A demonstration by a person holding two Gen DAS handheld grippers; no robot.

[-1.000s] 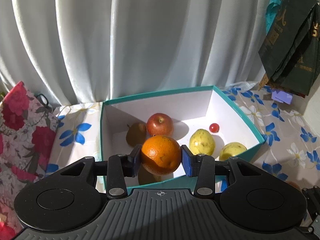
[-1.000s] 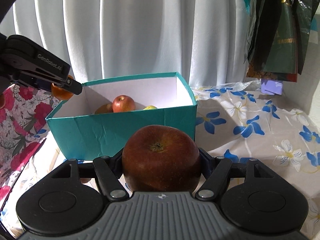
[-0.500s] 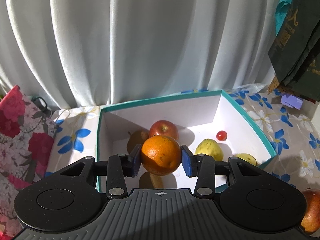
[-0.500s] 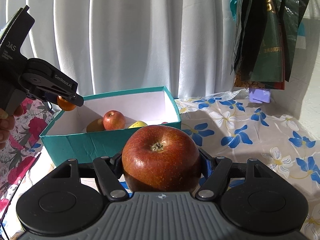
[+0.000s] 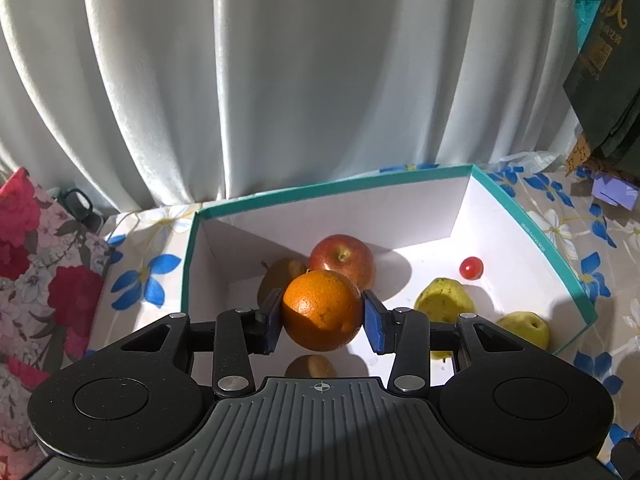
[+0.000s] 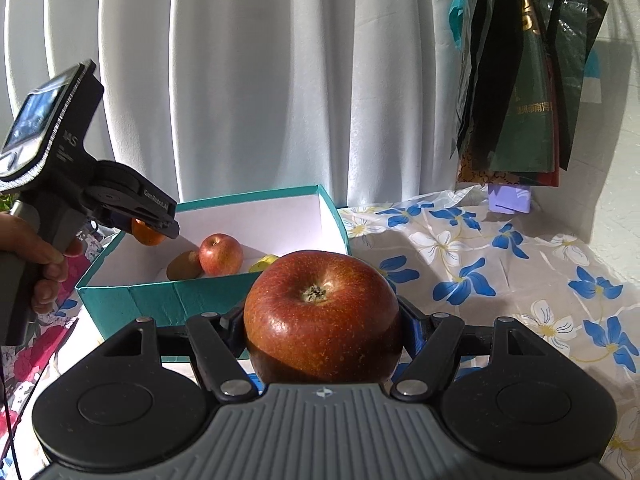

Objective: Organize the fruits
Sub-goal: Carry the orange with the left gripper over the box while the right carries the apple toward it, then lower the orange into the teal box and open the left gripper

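Your left gripper (image 5: 322,322): blue pads clamped on a round, dimpled orange (image 5: 322,310), held above the white-lined teal cardboard box (image 5: 532,224). Your right gripper (image 6: 322,334): jaws closed on a glossy, speckled dark-red apple (image 6: 322,316), outside the box over the floral tablecloth (image 6: 500,264). Left view only: smooth cherry tomato (image 5: 471,268), two yellow-green pears (image 5: 444,302); right view only: your hand (image 6: 42,258) on the left handle.

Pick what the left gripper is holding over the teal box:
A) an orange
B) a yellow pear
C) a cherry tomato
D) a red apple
A: the left gripper has its blue pads clamped on the orange, above the open teal box.
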